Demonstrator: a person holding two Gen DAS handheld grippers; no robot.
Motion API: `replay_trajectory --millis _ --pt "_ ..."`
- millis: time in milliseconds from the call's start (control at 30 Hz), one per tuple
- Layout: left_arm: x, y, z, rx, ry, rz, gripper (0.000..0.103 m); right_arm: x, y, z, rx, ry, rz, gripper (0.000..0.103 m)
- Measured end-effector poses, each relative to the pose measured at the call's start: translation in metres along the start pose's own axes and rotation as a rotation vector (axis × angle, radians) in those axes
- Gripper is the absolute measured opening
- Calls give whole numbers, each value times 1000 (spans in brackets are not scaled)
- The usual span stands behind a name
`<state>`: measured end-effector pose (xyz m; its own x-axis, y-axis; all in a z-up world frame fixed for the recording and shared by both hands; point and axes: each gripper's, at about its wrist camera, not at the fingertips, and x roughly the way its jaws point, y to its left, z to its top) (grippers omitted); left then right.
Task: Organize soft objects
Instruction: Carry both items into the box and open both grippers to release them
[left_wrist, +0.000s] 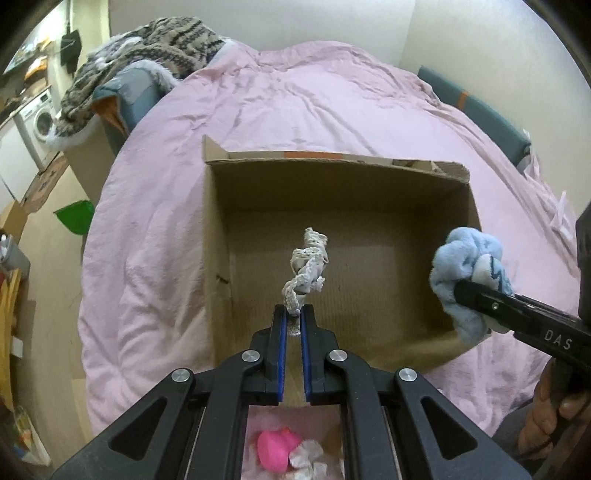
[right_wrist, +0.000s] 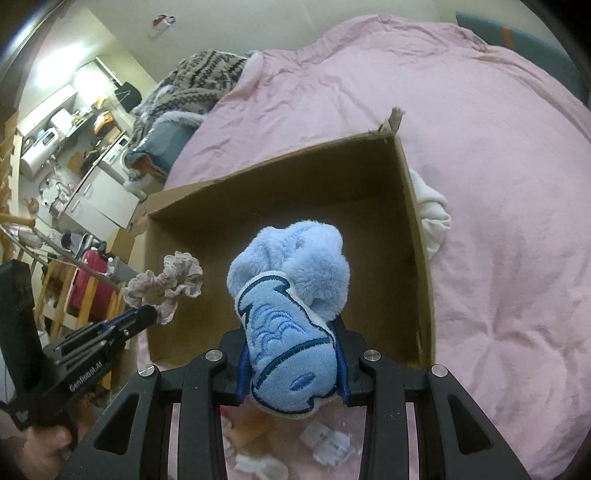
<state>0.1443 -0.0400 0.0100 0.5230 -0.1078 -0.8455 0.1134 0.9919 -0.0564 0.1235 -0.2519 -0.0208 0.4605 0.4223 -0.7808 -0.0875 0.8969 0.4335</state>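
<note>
An open cardboard box (left_wrist: 218, 236) (right_wrist: 417, 229) sits on the pink bedspread; nothing shows on its visible floor. My left gripper (left_wrist: 293, 314) is shut on a cream frilly scrunchie (left_wrist: 308, 264) and holds it above the box's near side; it also shows in the right wrist view (right_wrist: 166, 282). My right gripper (right_wrist: 291, 332) is shut on a light blue plush toy (right_wrist: 291, 295) and holds it over the box's near edge. In the left wrist view the plush (left_wrist: 467, 275) hangs at the box's right wall.
A white cloth (right_wrist: 432, 214) lies on the pink bed (left_wrist: 295, 96) beside the box's far right wall. A pink soft object (left_wrist: 277, 448) and white items lie below the left gripper. A patterned knit blanket (left_wrist: 147, 48) lies at the bed's far left.
</note>
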Motion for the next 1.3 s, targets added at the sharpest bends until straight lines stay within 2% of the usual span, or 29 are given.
replay_trajectory --millis 167,267,433,733,933,1000,1033,1100,1167,1233,1300 --pt "21 0 -4 14 11 -4 7 23 -5 -8 11 40 -33 38" --pt "29 0 -5 41 17 16 7 30 -3 -11 -27 51 -77 38" --pt "36 3 -8 0 39 -20 7 34 -8 -14 -23 73 -74 38" --pt "33 2 -10 -17 22 -13 7 37 -6 -13 -32 77 -90 41" --pt "33 0 -12 -15 29 -24 7 37 -4 -12 -33 74 -80 48" --pt "32 -1 -12 -7 25 -24 9 36 -4 -12 -35 67 -77 56" --pt "31 -2 -12 -3 24 -21 12 36 -3 -12 -33 64 -72 58" --pt "30 -3 -13 -1 31 -5 29 33 -4 -11 -29 52 -64 70" --pt "25 -3 -14 -9 9 7 64 31 -4 -8 -16 44 -44 81" --pt "17 -3 -14 -12 -32 32 73 27 -4 -6 -11 19 -37 88" --pt "11 -2 -12 -10 -53 28 73 21 -3 -5 -14 -14 -40 96"
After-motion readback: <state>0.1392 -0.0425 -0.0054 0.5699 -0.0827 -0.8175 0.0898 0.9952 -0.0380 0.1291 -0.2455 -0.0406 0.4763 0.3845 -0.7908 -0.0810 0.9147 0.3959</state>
